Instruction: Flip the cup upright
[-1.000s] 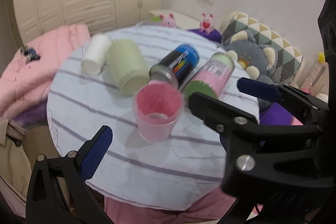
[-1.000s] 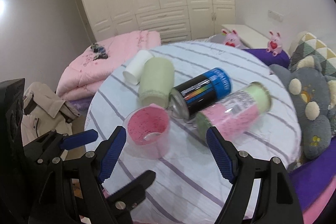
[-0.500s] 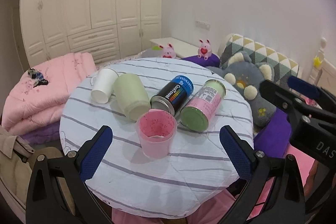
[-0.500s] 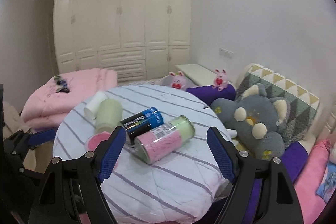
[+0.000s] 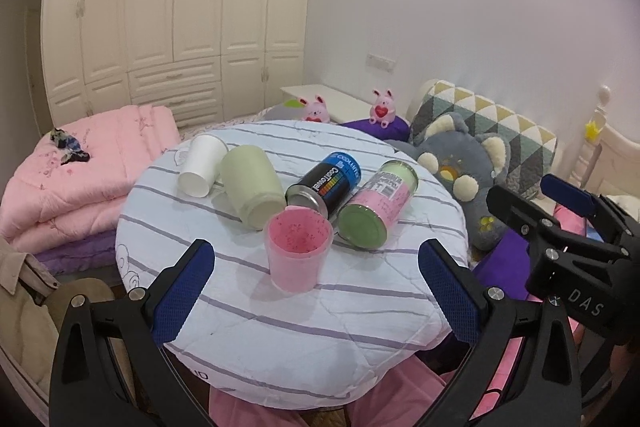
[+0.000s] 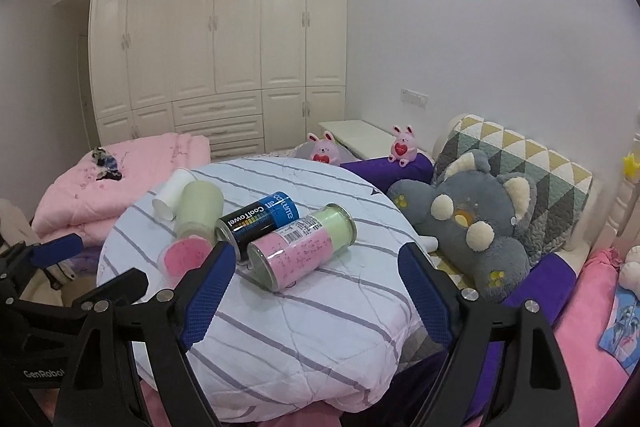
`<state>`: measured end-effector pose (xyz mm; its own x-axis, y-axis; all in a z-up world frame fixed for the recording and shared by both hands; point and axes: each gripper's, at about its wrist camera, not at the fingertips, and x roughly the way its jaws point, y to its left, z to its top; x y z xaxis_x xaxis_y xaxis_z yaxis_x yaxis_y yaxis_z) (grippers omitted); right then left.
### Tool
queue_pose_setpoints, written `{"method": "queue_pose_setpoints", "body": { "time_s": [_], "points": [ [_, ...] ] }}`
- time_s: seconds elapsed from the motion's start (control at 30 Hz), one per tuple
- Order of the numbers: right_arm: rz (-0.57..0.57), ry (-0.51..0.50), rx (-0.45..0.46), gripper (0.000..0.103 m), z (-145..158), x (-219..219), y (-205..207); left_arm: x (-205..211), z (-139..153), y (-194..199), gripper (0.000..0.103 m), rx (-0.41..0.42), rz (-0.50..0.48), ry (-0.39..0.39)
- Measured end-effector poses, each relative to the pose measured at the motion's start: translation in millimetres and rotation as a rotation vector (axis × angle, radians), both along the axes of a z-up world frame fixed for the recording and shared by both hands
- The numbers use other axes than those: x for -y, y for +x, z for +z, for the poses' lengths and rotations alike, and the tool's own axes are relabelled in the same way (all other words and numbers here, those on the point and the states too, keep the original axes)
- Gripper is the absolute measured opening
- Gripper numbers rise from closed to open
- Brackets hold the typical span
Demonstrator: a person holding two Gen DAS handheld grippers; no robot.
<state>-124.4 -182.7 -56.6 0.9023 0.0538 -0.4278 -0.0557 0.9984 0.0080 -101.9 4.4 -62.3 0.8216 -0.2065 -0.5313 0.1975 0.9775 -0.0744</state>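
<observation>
A pink translucent cup (image 5: 298,250) stands upright, mouth up, on the round striped table (image 5: 280,323). It also shows in the right wrist view (image 6: 185,259), partly behind my finger. My left gripper (image 5: 316,291) is open and empty, held back above the table's near edge with the cup between its fingers in view. My right gripper (image 6: 314,293) is open and empty, off the table's right front side. It shows at the right of the left wrist view (image 5: 560,203).
Lying on their sides behind the pink cup are a white cup (image 5: 202,165), a pale green cup (image 5: 252,181), a black and blue can (image 5: 326,183) and a pink and green can (image 5: 378,209). Plush toys (image 6: 472,223) and pillows sit to the right, pink bedding (image 5: 76,171) to the left.
Both grippers have pulled back and up from the table. The pink cup stays upright where it stood. The right gripper has swung from in front of the left camera out to the right.
</observation>
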Motion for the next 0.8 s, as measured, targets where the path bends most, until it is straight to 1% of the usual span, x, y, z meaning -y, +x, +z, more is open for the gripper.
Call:
{"method": "queue_pose_setpoints", "body": {
  "time_s": [0.2,0.27,0.43,0.53,0.67,0.8],
  "points": [
    [-0.014,0.004,-0.003,0.084,-2.1,0.7,-4.3,1.1,0.3,0.3,0.103,0.012,-0.034,-0.008],
    [-0.026,0.007,0.004,0.085,-2.3,1.9,-6.1,1.2,-0.9,1.0,0.103,0.017,-0.058,-0.015],
    [-0.047,0.014,0.002,0.084,-4.1,1.2,-6.5,-2.4,-3.0,5.1,0.103,0.047,-0.156,-0.042],
    [-0.068,0.009,0.01,0.084,-5.1,-2.4,-6.9,-7.1,-3.6,6.8,0.103,0.066,-0.185,-0.043],
    [-0.097,0.01,0.012,0.084,-5.8,-9.8,-7.2,-15.9,-6.3,14.1,0.103,0.055,-0.253,-0.052],
    [-0.122,-0.01,0.009,0.084,-6.0,-21.3,-7.2,-22.7,-8.8,20.5,0.103,0.053,-0.275,-0.047]
  ]
}}
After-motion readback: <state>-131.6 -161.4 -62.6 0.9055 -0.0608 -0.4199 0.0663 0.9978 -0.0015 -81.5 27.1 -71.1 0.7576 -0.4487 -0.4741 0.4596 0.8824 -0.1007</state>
